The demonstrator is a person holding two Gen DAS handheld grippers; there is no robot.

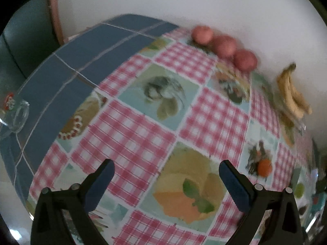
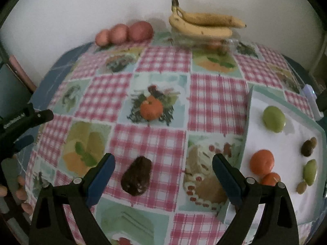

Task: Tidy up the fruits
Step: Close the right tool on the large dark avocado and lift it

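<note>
My left gripper (image 1: 166,170) is open and empty above the checked tablecloth (image 1: 134,126). Three red apples (image 1: 223,47) line the far edge by the wall, with bananas (image 1: 292,94) to their right. My right gripper (image 2: 163,164) is open; a dark avocado (image 2: 137,176) lies on the cloth between its fingers, untouched. In the right wrist view the apples (image 2: 124,32) and bananas (image 2: 204,24) sit at the back. A white tray (image 2: 286,143) at right holds a green fruit (image 2: 273,119), two oranges (image 2: 262,162), another green fruit (image 2: 310,172) and small brown fruits (image 2: 307,148). The left gripper (image 2: 26,126) shows at the left edge.
A clear glass container (image 2: 204,40) sits under the bananas. A glass jar (image 1: 19,114) lies at the left on the blue cloth (image 1: 81,61). A white wall backs the table. A white device (image 2: 311,100) lies beyond the tray.
</note>
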